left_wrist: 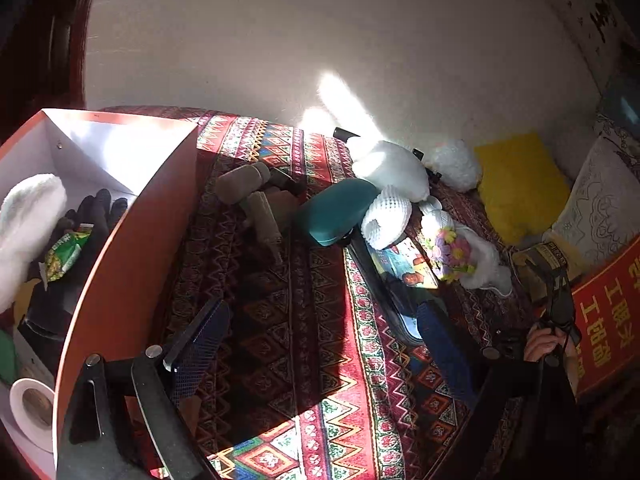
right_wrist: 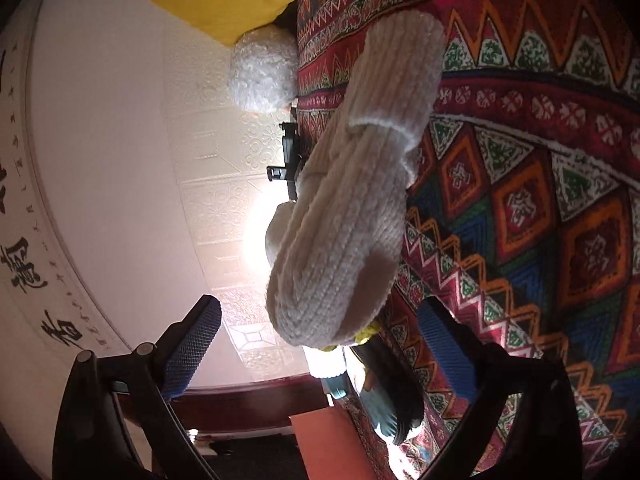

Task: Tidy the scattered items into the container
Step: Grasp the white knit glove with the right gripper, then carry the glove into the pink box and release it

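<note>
Now: left tongs (left_wrist: 316,344) released beside box (left_wrist: 132,240) wall | right tongs (right_wrist: 320,354) released, knit mitten (right_wrist: 352,200) seemingly just ahead.

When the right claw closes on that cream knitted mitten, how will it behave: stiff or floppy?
The cream knitted mitten is thick ribbed knit, so it will probably squash and droop from the right claw. It looks light for its size. The fuzzy surface should grip the textured pads, so slipping seems unlikely.

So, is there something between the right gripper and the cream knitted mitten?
Nothing visible. The right gripper is open, and the cream knitted mitten lies on the patterned cloth just ahead of its fingers, its tip nearest.
</note>
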### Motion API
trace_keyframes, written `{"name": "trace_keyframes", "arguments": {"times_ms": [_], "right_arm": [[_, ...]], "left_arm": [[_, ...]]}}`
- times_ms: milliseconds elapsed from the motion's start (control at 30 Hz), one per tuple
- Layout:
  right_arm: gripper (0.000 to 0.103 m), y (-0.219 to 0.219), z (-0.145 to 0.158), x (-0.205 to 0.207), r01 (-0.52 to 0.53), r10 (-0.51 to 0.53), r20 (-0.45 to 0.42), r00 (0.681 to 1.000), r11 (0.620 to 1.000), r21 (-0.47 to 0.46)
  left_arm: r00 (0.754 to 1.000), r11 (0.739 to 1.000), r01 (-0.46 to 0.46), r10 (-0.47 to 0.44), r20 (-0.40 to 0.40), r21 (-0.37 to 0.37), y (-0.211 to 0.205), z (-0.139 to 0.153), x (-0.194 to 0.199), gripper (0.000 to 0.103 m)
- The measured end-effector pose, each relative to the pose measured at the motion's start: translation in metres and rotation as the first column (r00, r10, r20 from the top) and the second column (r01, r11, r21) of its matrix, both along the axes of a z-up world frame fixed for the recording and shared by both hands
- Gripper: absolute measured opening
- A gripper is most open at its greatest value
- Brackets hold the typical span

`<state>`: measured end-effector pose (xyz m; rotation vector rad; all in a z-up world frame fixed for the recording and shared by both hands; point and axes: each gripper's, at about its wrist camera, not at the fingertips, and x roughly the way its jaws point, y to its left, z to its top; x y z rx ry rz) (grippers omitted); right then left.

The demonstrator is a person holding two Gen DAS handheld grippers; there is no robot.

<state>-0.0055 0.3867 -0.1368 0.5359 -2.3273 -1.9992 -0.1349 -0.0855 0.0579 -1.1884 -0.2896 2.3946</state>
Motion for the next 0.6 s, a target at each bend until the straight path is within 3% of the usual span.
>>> {"name": "trace_keyframes", "arguments": {"times_ms": [167, 300, 333, 367, 433, 500, 600], "right_arm": [[0.102, 0.007, -0.012, -0.005, 0.007, -0.008, -0.008, 1.000, 0.997, -0.072], [0.101, 0.010, -0.003, -0.015, -0.020, 0.020, 0.021, 1.000, 1.000, 0.001], [0.090, 0.012, 0.001, -0.018, -0.032, 0.031, 0.026, 0.999, 0.998, 0.045], [0.060, 0.013, 0.007, -0.022, -0.053, 0.049, 0.037, 0.998, 0.993, 0.104], [0.028, 0.013, 0.020, -0.030, -0.100, 0.083, 0.085, 0.993, 0.968, 0.228], [0.020, 0.011, 0.025, -0.034, -0.115, 0.094, 0.093, 0.991, 0.957, 0.267], [0.016, 0.008, 0.028, -0.031, -0.123, 0.116, 0.045, 0.992, 0.970, 0.211]], "left_arm": [[0.997, 0.991, 0.048, -0.055, 0.053, 0.127, 0.093, -0.019, -0.019, 0.095], [0.977, 0.968, 0.078, -0.122, 0.175, 0.238, 0.167, -0.044, -0.049, 0.095], [0.970, 0.965, 0.081, -0.135, 0.204, 0.250, 0.182, -0.050, -0.056, 0.095], [0.961, 0.962, 0.083, -0.145, 0.234, 0.258, 0.195, -0.057, -0.062, 0.095], [0.946, 0.959, 0.075, -0.154, 0.283, 0.272, 0.213, -0.069, -0.069, 0.095], [0.938, 0.958, 0.072, -0.159, 0.308, 0.276, 0.222, -0.076, -0.071, 0.095], [0.935, 0.955, 0.068, -0.162, 0.315, 0.290, 0.222, -0.074, -0.069, 0.095]]}}
